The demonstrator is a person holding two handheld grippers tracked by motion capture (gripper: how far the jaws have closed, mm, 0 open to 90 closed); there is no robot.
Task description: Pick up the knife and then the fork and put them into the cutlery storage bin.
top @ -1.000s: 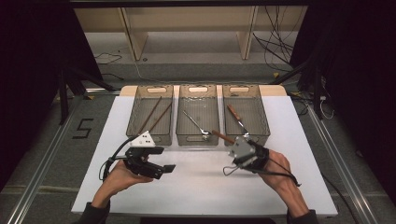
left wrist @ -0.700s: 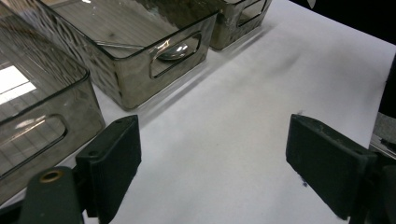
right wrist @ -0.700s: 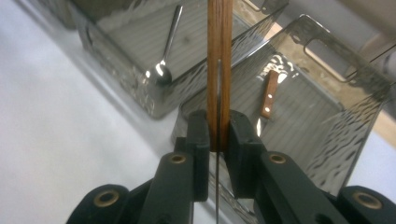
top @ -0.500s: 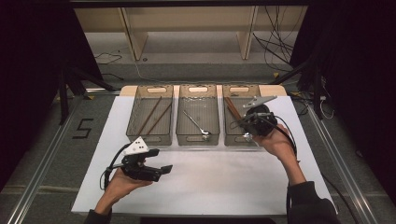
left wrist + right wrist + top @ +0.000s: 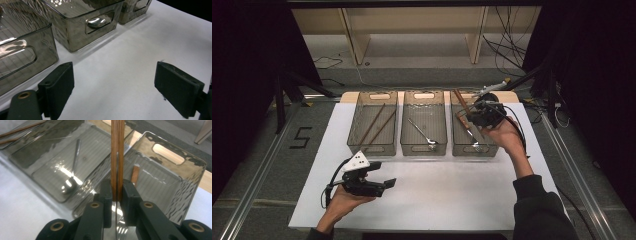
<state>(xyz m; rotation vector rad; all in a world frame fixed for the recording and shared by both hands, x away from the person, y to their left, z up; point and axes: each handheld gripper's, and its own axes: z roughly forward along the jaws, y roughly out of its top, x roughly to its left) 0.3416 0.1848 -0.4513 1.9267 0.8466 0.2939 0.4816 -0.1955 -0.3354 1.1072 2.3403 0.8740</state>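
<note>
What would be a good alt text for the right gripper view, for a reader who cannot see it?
The right gripper is shut on a wooden-handled utensil, held upright between its two black jaws above the right bin, a clear smoky plastic one. Another wooden handle lies inside that bin, and a metal spoon lies in the middle bin beside it.

**Wooden handle pinched above the tray**

Your right hand-held gripper (image 5: 117,195) has its jaws closed on a wooden handle (image 5: 117,157) that stands upright between them, over a smoky clear tray (image 5: 192,170). Inside that tray lies a short brown piece (image 5: 135,174), perhaps another handle. In the next tray (image 5: 45,162) you see a metal spoon (image 5: 72,171). White surface (image 5: 22,212) lies at lower left.
</note>
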